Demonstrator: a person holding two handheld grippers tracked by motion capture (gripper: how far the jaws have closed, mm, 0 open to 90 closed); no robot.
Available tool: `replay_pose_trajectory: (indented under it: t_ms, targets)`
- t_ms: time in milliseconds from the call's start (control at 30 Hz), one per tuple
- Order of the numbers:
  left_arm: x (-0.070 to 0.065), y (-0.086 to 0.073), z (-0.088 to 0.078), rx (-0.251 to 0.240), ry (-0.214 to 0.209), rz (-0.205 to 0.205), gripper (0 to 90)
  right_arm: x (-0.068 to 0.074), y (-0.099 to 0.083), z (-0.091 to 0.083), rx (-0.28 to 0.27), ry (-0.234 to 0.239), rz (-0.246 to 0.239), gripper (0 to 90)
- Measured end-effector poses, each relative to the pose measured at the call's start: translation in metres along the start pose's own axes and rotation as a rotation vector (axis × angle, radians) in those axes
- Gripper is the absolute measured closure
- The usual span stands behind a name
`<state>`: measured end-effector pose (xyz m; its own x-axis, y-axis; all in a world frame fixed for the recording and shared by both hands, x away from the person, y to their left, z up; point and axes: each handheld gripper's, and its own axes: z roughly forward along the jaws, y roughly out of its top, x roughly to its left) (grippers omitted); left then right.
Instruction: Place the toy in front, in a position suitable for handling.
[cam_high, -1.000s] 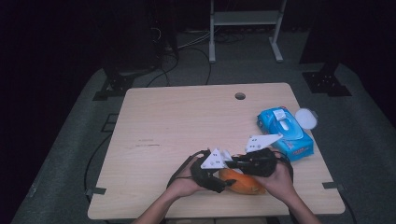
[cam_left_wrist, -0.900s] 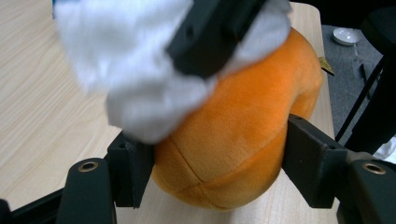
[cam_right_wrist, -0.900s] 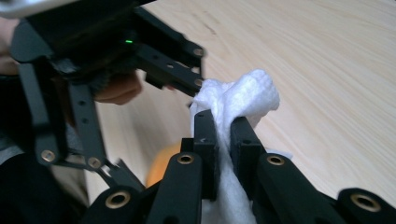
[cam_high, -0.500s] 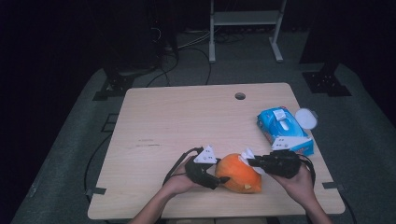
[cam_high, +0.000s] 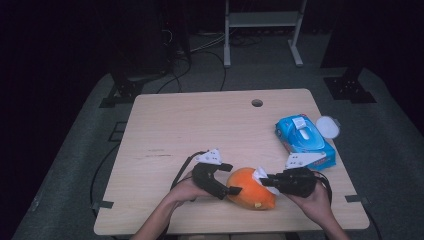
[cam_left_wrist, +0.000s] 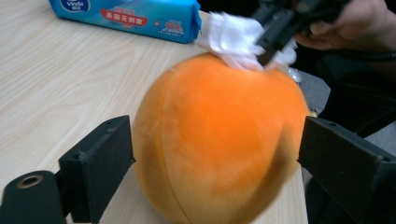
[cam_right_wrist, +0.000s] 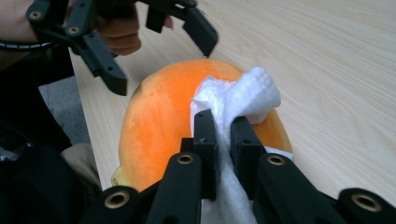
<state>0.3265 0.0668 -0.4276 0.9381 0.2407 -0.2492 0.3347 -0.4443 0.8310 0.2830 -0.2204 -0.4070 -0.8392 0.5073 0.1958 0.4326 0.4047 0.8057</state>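
The left gripper (cam_high: 227, 179), low in the high view's centre, has just been opening; its jaws stand spread either side of the orange plush (cam_left_wrist: 219, 140), not pressing it. The right gripper (cam_right_wrist: 223, 128) pinches a white wipe (cam_right_wrist: 243, 100) against the plush's top. The plush lies on the table (cam_high: 200, 125) near its lower edge, blurred in the left gripper view and cut off at the bottom there. The wipe's lower end is hidden behind the right jaws. A blue pack (cam_high: 304, 140) lies right of centre, its print too small to read.
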Motion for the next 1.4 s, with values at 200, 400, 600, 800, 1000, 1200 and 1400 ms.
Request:
replay_pose_trajectory:
  t_ms: [200,400,600,800,1000,1200,1400]
  targets:
    - [0.009,-0.009,0.02,0.046,-0.069,-0.061,2.8,0.002,0.0,0.005,0.032,0.027,-0.019,82.4]
    - [0.009,-0.014,0.02,0.04,-0.111,-0.065,16.3,0.003,0.001,0.008,0.041,0.047,-0.025,82.4]
    - [-0.002,0.002,-0.006,-0.172,0.049,0.069,33.0,0.001,0.02,-0.006,-0.05,-0.026,-0.056,82.4]
    - [0.005,-0.006,-0.007,-0.177,0.251,0.172,29.7,-0.012,0.04,0.013,-0.08,-0.082,-0.086,82.4]
    - [0.017,-0.01,-0.012,-0.127,0.215,0.09,10.5,-0.022,0.026,0.045,-0.013,-0.017,-0.053,82.3]
    - [0.013,-0.012,-0.007,-0.059,0.25,0.154,17.6,-0.006,0.033,0.051,-0.004,-0.03,-0.134,82.1]
    - [0.022,-0.018,-0.013,-0.044,0.24,0.095,26.0,-0.014,0.028,0.048,-0.018,-0.042,-0.103,82.0]
